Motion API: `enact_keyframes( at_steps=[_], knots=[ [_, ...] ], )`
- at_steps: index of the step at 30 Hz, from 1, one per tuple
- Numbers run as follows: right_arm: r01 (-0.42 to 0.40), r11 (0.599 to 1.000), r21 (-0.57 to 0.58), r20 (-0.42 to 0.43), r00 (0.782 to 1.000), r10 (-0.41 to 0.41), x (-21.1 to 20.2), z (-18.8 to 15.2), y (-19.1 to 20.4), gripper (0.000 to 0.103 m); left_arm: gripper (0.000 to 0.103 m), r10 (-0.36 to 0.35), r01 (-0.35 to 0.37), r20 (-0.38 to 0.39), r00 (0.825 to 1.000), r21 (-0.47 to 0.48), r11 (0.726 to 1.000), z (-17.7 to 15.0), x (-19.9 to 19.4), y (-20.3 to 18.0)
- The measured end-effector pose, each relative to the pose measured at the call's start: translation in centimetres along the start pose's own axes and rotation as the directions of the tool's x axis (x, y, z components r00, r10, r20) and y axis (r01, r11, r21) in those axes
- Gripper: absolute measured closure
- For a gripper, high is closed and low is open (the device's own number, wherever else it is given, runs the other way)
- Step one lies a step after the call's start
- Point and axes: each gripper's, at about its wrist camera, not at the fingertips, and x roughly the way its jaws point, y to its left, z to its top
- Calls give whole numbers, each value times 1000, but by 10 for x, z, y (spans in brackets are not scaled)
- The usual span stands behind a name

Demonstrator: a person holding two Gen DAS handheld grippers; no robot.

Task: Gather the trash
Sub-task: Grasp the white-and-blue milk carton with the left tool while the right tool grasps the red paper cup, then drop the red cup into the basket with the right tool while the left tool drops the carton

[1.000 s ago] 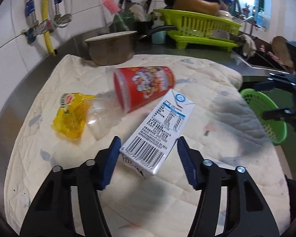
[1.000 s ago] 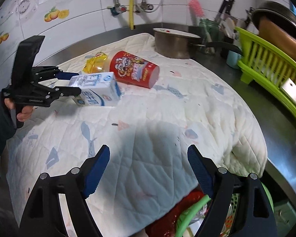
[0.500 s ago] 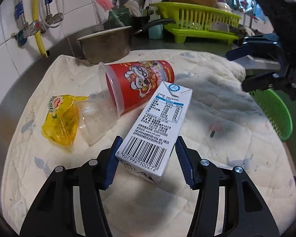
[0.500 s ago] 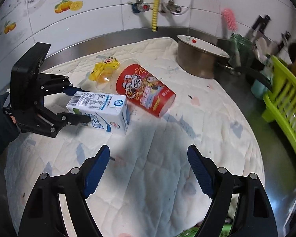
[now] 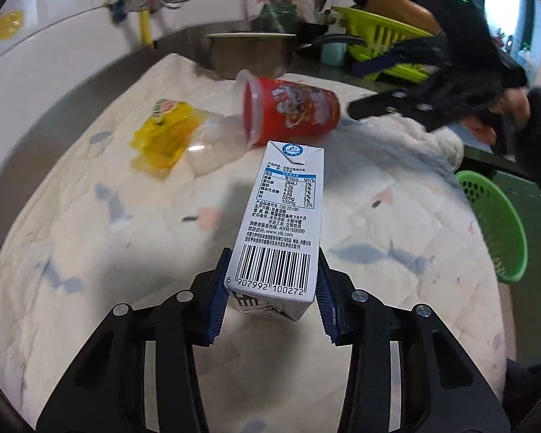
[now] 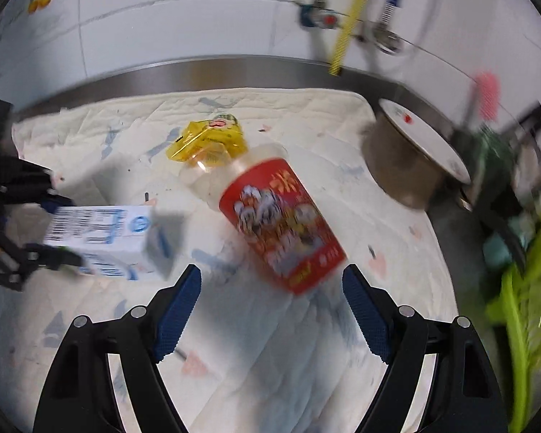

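Clamping the barcode end of the white milk carton [image 5: 283, 216] between its blue pads, the left gripper [image 5: 272, 290] is seen over the quilted cloth [image 5: 90, 252]. Beyond the carton, a yellow wrapper [image 5: 162, 137], a clear plastic cup [image 5: 212, 144] and a red printed cup [image 5: 292, 110] are laid on their sides. Farther right, the right gripper [image 6: 270, 288] is held wide apart just short of the red cup, and a green basket [image 5: 494, 223] is seen beside the cloth's edge.

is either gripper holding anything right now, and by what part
The left hand-held gripper clamps the milk carton at its barcode end. The right hand-held gripper is open, holding nothing.
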Motion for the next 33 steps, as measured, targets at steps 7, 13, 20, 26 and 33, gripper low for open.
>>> enact_keyframes(
  at_steps=[7, 13, 20, 26, 33],
  knots=[
    [14, 988, -156, -87, 996, -28, 49, 24, 7, 25, 61, -9, 11, 29, 1000, -59, 998, -13, -22, 12],
    [11, 978, -208, -119, 992, -37, 77, 33, 1, 25, 61, -7, 10, 34, 999, -78, 997, -18, -23, 16],
    [75, 950, -304, -138, 983, -122, 96, 34, 13, 28, 61, 1, 0, 16, 1000, -98, 995, -26, -19, 17],
    [66, 978, -199, -117, 989, -91, 70, 27, 13, 31, 61, 17, -13, 37, 999, -112, 994, -23, -27, 11],
    [21, 998, 64, -73, 997, -16, -3, -20, 19, 31, 61, -28, 38, 77, 997, -131, 991, -25, -46, -14]
  ],
)
